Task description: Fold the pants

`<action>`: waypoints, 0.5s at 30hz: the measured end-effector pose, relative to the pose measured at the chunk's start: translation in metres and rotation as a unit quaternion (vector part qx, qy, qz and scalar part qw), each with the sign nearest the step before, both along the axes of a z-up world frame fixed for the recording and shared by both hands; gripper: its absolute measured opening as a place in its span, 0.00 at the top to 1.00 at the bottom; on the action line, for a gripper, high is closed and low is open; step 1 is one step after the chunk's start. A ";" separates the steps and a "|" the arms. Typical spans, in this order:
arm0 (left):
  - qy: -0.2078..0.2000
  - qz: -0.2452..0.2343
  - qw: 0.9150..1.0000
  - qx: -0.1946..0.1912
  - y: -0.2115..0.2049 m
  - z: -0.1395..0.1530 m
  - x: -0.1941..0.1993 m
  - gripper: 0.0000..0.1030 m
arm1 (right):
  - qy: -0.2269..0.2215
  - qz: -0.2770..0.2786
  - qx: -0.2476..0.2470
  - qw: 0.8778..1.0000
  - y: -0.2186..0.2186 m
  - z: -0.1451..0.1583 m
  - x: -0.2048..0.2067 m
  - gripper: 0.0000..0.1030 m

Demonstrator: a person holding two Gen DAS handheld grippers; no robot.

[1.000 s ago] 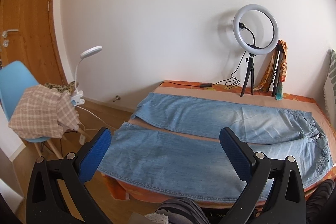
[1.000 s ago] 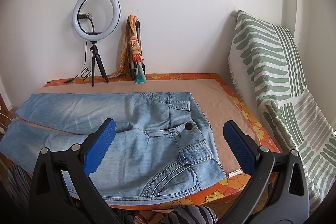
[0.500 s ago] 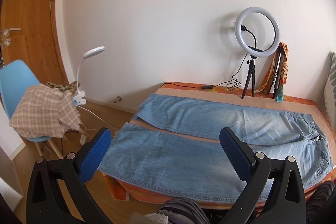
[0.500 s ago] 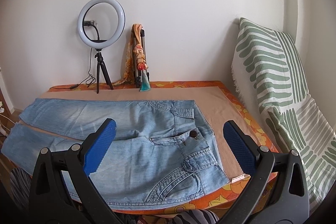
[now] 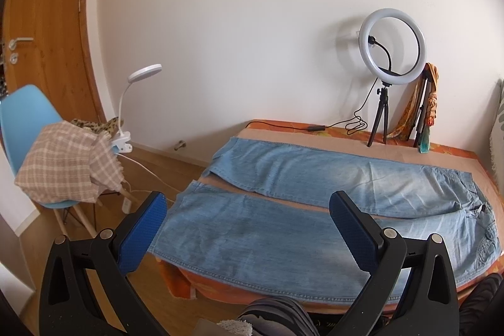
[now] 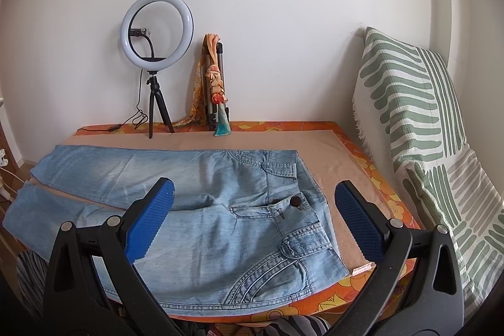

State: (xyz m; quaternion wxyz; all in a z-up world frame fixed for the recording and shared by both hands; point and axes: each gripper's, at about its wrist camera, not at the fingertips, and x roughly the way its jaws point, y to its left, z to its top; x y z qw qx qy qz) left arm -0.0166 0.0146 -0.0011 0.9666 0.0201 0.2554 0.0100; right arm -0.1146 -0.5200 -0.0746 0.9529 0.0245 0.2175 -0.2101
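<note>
Light blue jeans (image 5: 315,210) lie flat and spread out on the table, legs apart and pointing left, waist to the right. In the right wrist view the jeans (image 6: 195,210) show their waistband, dark button and front pocket near me. My left gripper (image 5: 249,225) is open and empty, held above the near leg's hem end. My right gripper (image 6: 255,219) is open and empty, held above the waist and fly. Neither touches the cloth.
The table (image 6: 334,159) has a tan cover over an orange floral cloth. A ring light on a tripod (image 6: 156,59) and a folded tripod with a scarf (image 6: 215,90) stand at the back. Striped cushions (image 6: 419,128) lean at right. A blue chair with a checked cloth (image 5: 63,162) and a clip lamp (image 5: 138,103) stand at left.
Both grippers have drawn back and tilted up a little, so the jeans sit lower and the wall fills more of each view. Jaws stay open.
</note>
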 end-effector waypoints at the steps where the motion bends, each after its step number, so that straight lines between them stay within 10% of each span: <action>1: 0.000 0.001 1.000 0.001 0.000 0.000 0.000 0.00 | 0.000 0.000 0.000 1.000 0.000 0.000 0.000 0.00; 15: 0.001 0.009 1.000 0.004 0.006 -0.003 0.003 0.00 | 0.002 0.008 -0.002 1.000 0.007 -0.001 0.008 0.00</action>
